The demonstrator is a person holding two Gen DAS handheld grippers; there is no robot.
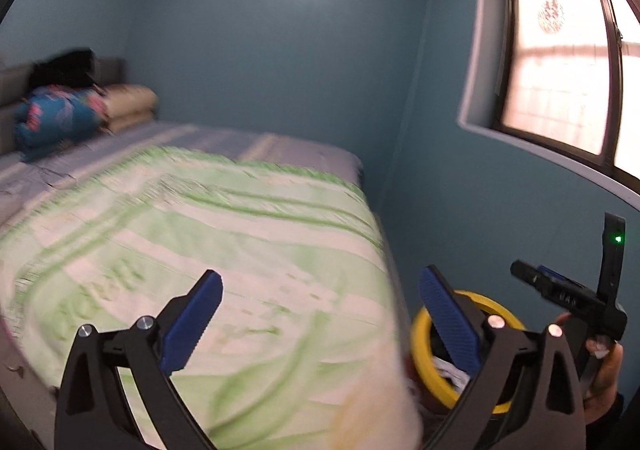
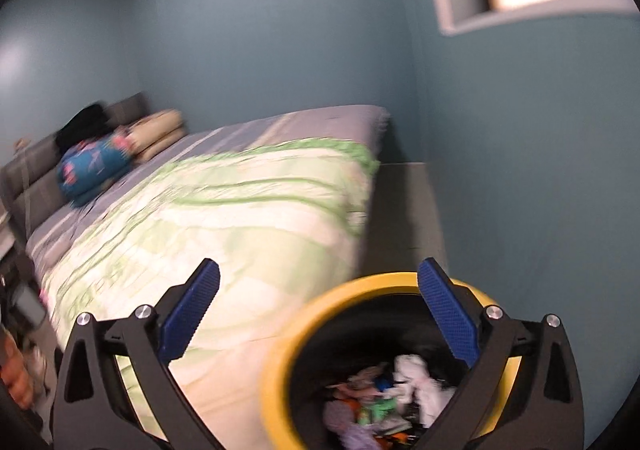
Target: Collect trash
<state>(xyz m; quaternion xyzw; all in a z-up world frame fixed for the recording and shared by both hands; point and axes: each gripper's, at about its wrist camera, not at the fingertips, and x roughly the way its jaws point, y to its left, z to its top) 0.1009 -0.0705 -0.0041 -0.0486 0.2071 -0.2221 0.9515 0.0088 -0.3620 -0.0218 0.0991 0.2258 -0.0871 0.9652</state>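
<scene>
A bin with a yellow rim [image 2: 304, 314] sits low beside the bed; inside lies mixed trash [image 2: 384, 398], white tissue and coloured wrappers. My right gripper [image 2: 320, 290] is open and empty just above the bin's rim. My left gripper [image 1: 320, 298] is open and empty over the bed's corner; the same yellow-rimmed bin [image 1: 420, 334] shows behind its right finger. The right hand-held gripper's body [image 1: 568, 294] appears at the far right of the left wrist view. Both views are motion-blurred.
A bed with a green-and-white quilt [image 1: 200, 250] fills the left. Pillows and a blue patterned bundle [image 1: 60, 117] lie at its head. Blue walls enclose a narrow floor strip [image 2: 404, 209] between bed and wall. A window [image 1: 560, 61] is at upper right.
</scene>
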